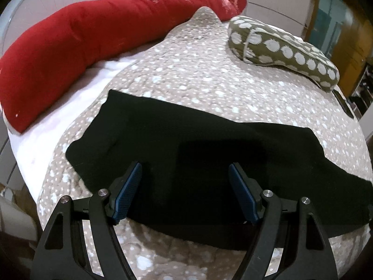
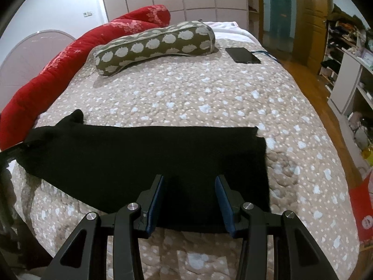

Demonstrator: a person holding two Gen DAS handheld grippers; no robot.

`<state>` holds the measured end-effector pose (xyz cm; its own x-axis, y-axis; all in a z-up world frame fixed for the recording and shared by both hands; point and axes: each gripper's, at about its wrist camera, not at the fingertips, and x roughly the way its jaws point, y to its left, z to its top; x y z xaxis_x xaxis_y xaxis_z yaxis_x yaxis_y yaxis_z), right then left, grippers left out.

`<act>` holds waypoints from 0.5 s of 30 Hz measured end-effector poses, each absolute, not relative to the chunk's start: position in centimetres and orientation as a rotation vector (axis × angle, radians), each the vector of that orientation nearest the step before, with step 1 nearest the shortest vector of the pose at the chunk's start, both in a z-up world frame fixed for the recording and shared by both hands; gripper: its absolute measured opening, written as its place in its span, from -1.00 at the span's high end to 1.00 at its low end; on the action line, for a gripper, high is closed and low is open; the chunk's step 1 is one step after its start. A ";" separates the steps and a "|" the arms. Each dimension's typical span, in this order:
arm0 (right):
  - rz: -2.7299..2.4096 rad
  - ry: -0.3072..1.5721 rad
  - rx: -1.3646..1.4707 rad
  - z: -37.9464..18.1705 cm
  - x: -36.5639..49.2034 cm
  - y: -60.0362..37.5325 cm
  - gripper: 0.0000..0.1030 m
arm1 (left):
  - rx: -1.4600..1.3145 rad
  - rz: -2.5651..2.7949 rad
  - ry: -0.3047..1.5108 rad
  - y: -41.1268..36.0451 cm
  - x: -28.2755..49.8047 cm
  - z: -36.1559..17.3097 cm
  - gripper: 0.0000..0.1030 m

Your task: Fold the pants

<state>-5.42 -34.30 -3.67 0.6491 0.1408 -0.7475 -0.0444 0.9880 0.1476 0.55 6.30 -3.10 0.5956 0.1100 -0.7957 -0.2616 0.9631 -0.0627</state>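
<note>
Black pants [image 1: 198, 154] lie flat across the spotted beige bedspread [image 1: 198, 77], folded lengthwise into a long band. My left gripper [image 1: 185, 170] is open, its blue pads over the near edge of the pants' left part, holding nothing. In the right wrist view the pants [image 2: 139, 154] stretch from the left edge to a straight end at the right. My right gripper [image 2: 190, 182] is open above the near edge by that right end, empty.
A long red bolster [image 1: 93, 35] lies along the far left of the bed, also in the right wrist view [image 2: 46, 77]. An olive dotted pillow [image 2: 153, 46] and a dark phone [image 2: 242, 55] lie at the far end. Shelves [image 2: 349, 74] stand to the right.
</note>
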 end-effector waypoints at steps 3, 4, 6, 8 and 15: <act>0.092 0.854 0.130 -3.6 -5.9 -34.9 0.16 | -0.183 0.209 0.904 6.2 0.1 -2.9 -0.50; 0.087 0.851 0.131 -3.5 -6.1 -35.1 0.16 | -0.181 0.199 0.902 5.9 0.0 -2.8 -0.50; 0.075 0.848 0.132 -3.4 -6.5 -35.4 0.12 | -0.188 0.169 0.905 5.4 -0.1 -3.0 -0.50; 0.067 0.849 0.141 -3.6 -6.8 -36.0 0.11 | -0.187 0.153 0.917 4.9 -0.1 -3.6 -0.50; 0.066 0.848 0.165 -4.1 -7.1 -37.2 0.12 | -0.098 0.120 0.947 2.4 0.3 -3.8 -0.50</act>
<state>-7.08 -37.24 -4.14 0.6600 0.1241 -0.7410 0.0072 0.9852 0.1715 0.35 2.42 -3.78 0.5781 0.0593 -0.8138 -0.1453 0.9889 -0.0311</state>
